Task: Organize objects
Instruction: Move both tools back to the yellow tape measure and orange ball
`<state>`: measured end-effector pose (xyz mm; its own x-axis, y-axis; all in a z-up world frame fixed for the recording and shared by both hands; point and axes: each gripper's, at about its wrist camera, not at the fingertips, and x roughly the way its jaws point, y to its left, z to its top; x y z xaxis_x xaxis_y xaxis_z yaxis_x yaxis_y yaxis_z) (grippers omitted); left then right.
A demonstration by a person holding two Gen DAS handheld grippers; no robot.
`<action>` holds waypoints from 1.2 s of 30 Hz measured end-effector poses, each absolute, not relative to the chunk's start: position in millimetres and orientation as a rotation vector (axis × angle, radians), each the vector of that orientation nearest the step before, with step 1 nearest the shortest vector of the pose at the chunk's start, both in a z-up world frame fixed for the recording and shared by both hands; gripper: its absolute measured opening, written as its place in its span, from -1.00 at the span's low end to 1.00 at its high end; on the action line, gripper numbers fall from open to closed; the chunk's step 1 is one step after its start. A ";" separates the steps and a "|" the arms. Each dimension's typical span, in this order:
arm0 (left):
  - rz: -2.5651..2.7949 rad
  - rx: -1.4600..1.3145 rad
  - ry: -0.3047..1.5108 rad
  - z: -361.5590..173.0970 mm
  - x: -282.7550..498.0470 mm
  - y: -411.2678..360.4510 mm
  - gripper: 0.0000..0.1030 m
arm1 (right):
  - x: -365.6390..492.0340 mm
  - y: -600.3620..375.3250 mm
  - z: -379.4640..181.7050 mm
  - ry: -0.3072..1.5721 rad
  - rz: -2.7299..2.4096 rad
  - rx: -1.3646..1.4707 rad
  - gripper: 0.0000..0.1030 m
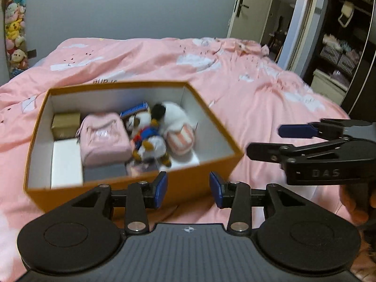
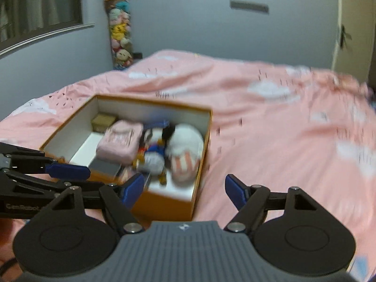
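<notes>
An open orange box [image 1: 138, 185] [image 2: 164, 202] lies on the pink bed. Inside it are a pink pouch [image 1: 103, 138] [image 2: 119, 142], a duck plush in blue [image 1: 150, 141] [image 2: 154, 157], a white plush with a pink striped part [image 1: 178, 127] [image 2: 185, 150], a small gold box [image 1: 65, 125] [image 2: 103, 121], a blue packet [image 1: 135, 109] and a white flat item [image 1: 67, 162]. My left gripper [image 1: 188, 189] is open and empty just before the box's near wall. My right gripper [image 2: 184, 188] is open and empty at the box's near right corner; it also shows in the left wrist view [image 1: 270, 141].
The pink bedspread [image 1: 235, 82] [image 2: 282, 129] with white clouds spreads right and behind the box. A tall column of plush toys [image 2: 119, 33] [image 1: 15, 33] stands by the grey wall. A door [image 1: 249, 7] and dark shelves [image 1: 340, 47] are at the right.
</notes>
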<state>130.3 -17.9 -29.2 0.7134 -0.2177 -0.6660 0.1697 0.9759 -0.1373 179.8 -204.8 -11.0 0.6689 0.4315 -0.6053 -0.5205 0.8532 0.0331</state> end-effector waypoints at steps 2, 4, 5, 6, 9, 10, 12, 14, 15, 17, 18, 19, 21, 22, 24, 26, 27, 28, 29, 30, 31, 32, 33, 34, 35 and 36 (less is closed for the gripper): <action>-0.192 -0.038 0.747 -35.9 118.4 -20.8 -0.07 | 168.9 -211.0 -20.5 0.673 0.516 -0.142 0.50; -0.191 -0.029 0.763 -41.0 110.3 -20.7 -0.07 | 156.0 -215.7 -27.4 0.694 0.489 -0.156 0.50; -0.198 -0.045 0.778 -43.2 106.5 -18.9 -0.07 | 153.4 -216.1 -31.4 0.706 0.482 -0.156 0.50; -0.208 -0.066 0.799 -45.9 103.3 -17.2 -0.07 | 150.6 -217.8 -34.1 0.720 0.475 -0.148 0.51; -0.239 -0.121 0.875 -54.4 99.8 -11.7 -0.07 | 143.4 -221.1 -43.4 0.781 0.477 -0.118 0.51; -0.248 -0.135 0.896 -56.8 98.7 -10.3 -0.07 | 140.9 -222.7 -46.6 0.803 0.478 -0.109 0.51; -0.268 -0.161 0.932 -62.8 97.0 -7.7 -0.07 | 138.3 -224.1 -55.4 0.850 0.467 -0.097 0.51; -0.280 -0.180 0.966 -68.1 93.0 -8.3 -0.07 | 135.8 -226.0 -62.8 0.890 0.471 -0.079 0.51; -0.285 -0.176 0.982 -70.0 91.5 -9.0 -0.07 | 134.2 -227.1 -65.8 0.905 0.468 -0.068 0.51; -0.302 -0.156 1.015 -74.4 88.4 -13.0 -0.07 | 129.6 -229.6 -70.0 0.927 0.465 -0.059 0.51; -0.316 -0.144 1.036 -77.5 86.8 -16.5 -0.07 | 127.5 -230.3 -71.6 0.933 0.464 -0.061 0.50; -0.334 -0.127 1.064 -80.9 85.4 -20.6 -0.07 | 125.3 -231.0 -73.2 0.940 0.462 -0.069 0.49; -0.365 -0.103 1.089 -85.6 82.0 -27.0 -0.07 | 121.0 -232.5 -77.0 0.960 0.455 -0.087 0.41; -0.386 -0.093 1.096 -87.0 80.2 -30.0 -0.07 | 119.4 -233.7 -79.0 0.969 0.455 -0.090 0.35; -0.439 -0.073 1.112 -88.9 77.3 -36.6 -0.07 | 116.3 -238.6 -84.6 0.995 0.458 -0.076 0.26; -0.473 -0.063 1.124 -91.5 76.2 -41.0 -0.07 | 116.7 -244.7 -89.5 1.022 0.465 -0.038 0.04; -0.488 -0.062 1.133 -93.5 76.2 -43.3 -0.07 | 118.2 -247.3 -91.3 1.034 0.469 -0.021 -0.06; -0.508 -0.064 1.143 -95.8 76.3 -45.6 -0.08 | 119.1 -249.1 -92.8 1.042 0.471 -0.005 -0.09; -0.528 -0.065 1.153 -98.1 76.9 -47.9 -0.08 | 119.4 -250.1 -93.9 1.046 0.473 0.005 -0.09; -0.550 -0.067 1.166 -100.8 78.2 -50.7 -0.08 | 119.8 -250.2 -94.1 1.047 0.476 0.008 -0.10; -0.562 -0.070 1.178 -103.7 79.1 -53.1 -0.08 | 119.8 -249.8 -94.7 1.048 0.479 0.008 -0.10; -0.567 -0.069 1.186 -106.0 80.2 -54.8 -0.07 | 119.5 -249.0 -94.5 1.049 0.481 0.006 -0.10; -0.570 -0.072 1.195 -109.0 81.7 -56.5 -0.07 | 119.2 -248.5 -94.7 1.050 0.482 0.004 -0.10; -0.570 -0.077 1.200 -110.9 83.4 -57.6 -0.05 | 119.0 -248.4 -95.1 1.050 0.483 0.004 -0.10; -0.572 -0.080 1.202 -112.9 85.0 -58.8 -0.02 | 119.3 -248.7 -95.3 1.050 0.484 0.006 -0.10; -0.578 -0.077 1.205 -115.7 86.7 -60.8 0.00 | 119.8 -249.4 -95.6 1.052 0.484 0.010 -0.10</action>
<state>86.7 -60.8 -115.7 0.2324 -0.4600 -0.8570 0.3798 0.8540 -0.3555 119.8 -249.4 -95.6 0.4015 0.3877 -0.8298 -0.3780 0.8954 0.2355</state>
